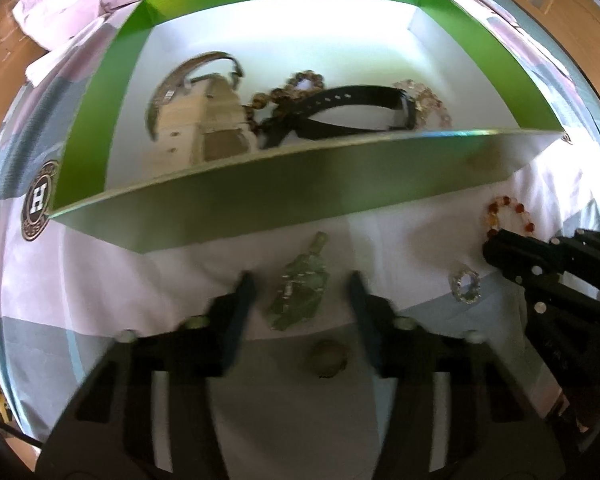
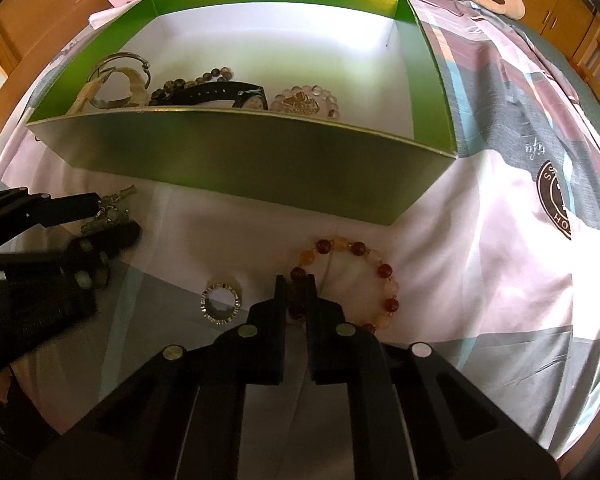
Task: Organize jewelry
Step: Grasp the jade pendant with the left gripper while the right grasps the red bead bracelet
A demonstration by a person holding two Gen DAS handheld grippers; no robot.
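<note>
right wrist only: fingers pinching amber bracelet

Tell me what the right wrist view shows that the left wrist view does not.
Only the right wrist view shows the right gripper shut on the amber bead bracelet. Only the left wrist view shows the left gripper open around the green pendant, and a small round piece below it. Both show the green box and the silver ring.

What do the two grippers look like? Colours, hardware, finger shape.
Both are matte black plastic with silvery round fasteners on the bodies. The left gripper has flat fingers with bluish inner pads; the right gripper has flat, all-black fingers. No cables or markings visible.
</note>
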